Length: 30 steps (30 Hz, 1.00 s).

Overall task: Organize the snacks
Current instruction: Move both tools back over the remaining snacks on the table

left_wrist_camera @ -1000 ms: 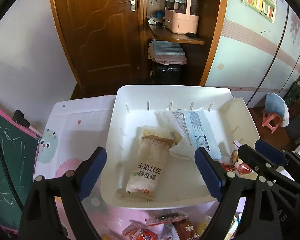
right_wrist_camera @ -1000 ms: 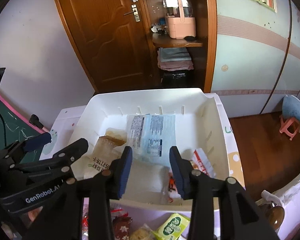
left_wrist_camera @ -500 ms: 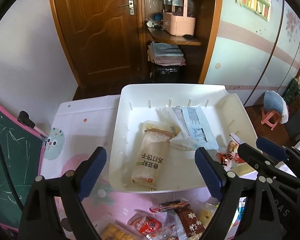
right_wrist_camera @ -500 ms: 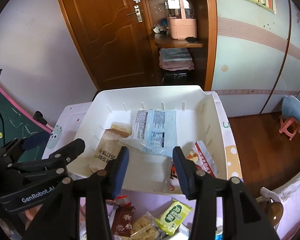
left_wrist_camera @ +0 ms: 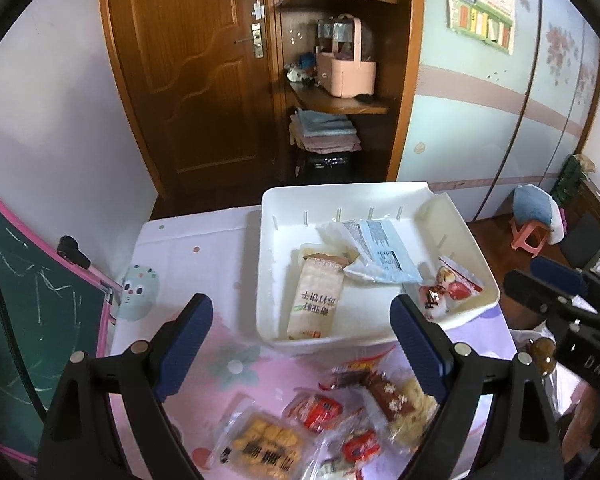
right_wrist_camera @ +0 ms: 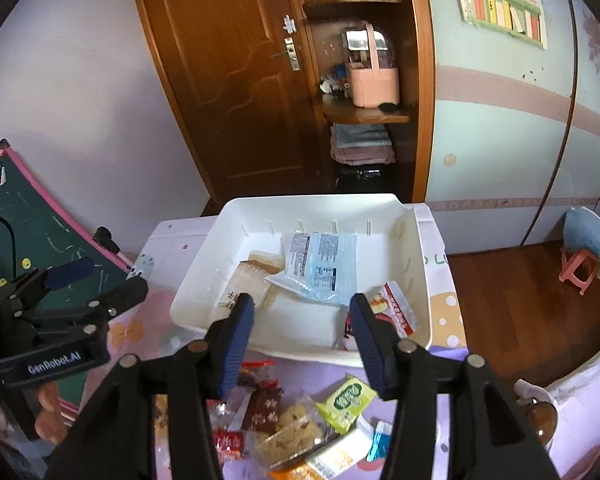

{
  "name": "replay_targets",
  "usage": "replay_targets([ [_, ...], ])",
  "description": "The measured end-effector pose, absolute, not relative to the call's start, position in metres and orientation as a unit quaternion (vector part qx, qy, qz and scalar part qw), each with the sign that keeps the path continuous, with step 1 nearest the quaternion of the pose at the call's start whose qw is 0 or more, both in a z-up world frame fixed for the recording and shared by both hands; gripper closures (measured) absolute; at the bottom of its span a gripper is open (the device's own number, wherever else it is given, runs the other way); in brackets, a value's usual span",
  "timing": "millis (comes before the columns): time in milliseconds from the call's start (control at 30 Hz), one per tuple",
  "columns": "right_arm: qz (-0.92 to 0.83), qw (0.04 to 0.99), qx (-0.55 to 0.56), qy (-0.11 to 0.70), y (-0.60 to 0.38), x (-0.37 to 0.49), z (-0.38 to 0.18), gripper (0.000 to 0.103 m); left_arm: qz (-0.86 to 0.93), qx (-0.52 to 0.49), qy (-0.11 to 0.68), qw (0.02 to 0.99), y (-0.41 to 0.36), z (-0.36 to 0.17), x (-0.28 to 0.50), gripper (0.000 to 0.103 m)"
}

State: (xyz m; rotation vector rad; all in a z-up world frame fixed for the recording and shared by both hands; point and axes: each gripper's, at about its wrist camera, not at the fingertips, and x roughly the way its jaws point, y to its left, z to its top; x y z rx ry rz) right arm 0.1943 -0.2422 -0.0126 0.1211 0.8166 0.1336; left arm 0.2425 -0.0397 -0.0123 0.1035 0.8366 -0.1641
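Observation:
A white bin (left_wrist_camera: 364,196) on the pink tablecloth holds a tan cracker pack (left_wrist_camera: 316,300), a light blue packet (left_wrist_camera: 380,252) and a red-and-white packet (left_wrist_camera: 448,288). Loose snacks lie in front of it: a cookie pack (left_wrist_camera: 264,444), red packets (left_wrist_camera: 316,412) and a brown bar (left_wrist_camera: 388,396). My left gripper (left_wrist_camera: 300,312) hangs open above the bin's near left corner with nothing in it. My right gripper (right_wrist_camera: 302,308) hovers over the near rim of the bin (right_wrist_camera: 312,202). Its jaws are opening with nothing between them. A green packet (right_wrist_camera: 346,396) lies below it.
A green chalkboard (left_wrist_camera: 20,300) leans at the table's left edge. Behind the table are a wooden door (left_wrist_camera: 188,80) and shelves with a pink basket (left_wrist_camera: 346,76). A pink stool (left_wrist_camera: 530,236) stands on the floor to the right. The tablecloth left of the bin is bare.
Both grippers have drawn back and risen from the bin, so the loose snacks in front of it have come into view. The right jaws have widened.

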Motion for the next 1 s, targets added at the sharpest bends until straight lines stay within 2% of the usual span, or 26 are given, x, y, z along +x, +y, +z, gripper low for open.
replay_targets([
  [233,0.070,0.915,0.055,0.395,-0.247,0.159,-0.008,0.046,-0.099,0.053,0.396,0.911,-0.013,-0.002,0.205,0.010],
  [400,0.064,0.906,0.062,0.415,-0.252,0.140,-0.025,0.044,-0.116,0.059,0.410,0.903,-0.003,-0.012,0.185,0.005],
  [667,0.034,0.862,0.112,0.493,-0.265,0.134,-0.087,0.042,-0.114,0.054,0.466,0.876,0.008,-0.068,0.167,0.003],
  [1000,-0.008,0.796,0.186,0.576,-0.279,0.139,-0.161,0.042,-0.043,-0.059,0.542,0.837,0.038,-0.143,0.187,0.004],
])
